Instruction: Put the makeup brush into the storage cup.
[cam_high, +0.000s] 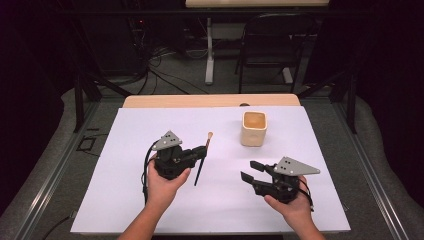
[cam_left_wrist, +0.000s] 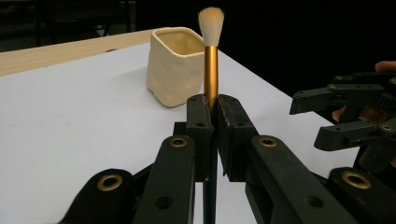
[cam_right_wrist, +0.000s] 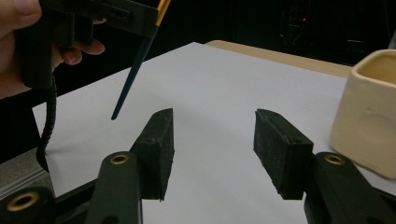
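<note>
The left gripper (cam_left_wrist: 212, 109) is clamped on a brush (cam_left_wrist: 210, 70), and its two black jaws press the brush from both sides. The jaws are matte plastic blocks with a rough inner face, and their arms carry round brass-coloured rivets. The brush stands upright between the jaws in the left gripper view. It has a soft, pale tuft of bristles at the top, a shiny golden metal sleeve under it, and a thin dark handle that goes down below the jaws. In the high view the brush (cam_high: 204, 157) is tilted, with the tuft away from the person and the dark pointed end hanging above the white sheet (cam_high: 130, 175).

The right gripper (cam_high: 250, 170) is released: its jaws stand well apart with only the sheet between them. A grey three-cornered plate with small holes sits on top of it.

Beyond the left gripper's jaws, a little to the left, stands a cream cup (cam_left_wrist: 175, 65). It is glazed ceramic, nearly square with rounded corners, smooth, and open at the top. From the right gripper it is near the right jaw, not touching.

The sheet is smooth and matte, and a light wooden table edge (cam_high: 210, 100) shows behind it. I can read no writing or label on any thing.
</note>
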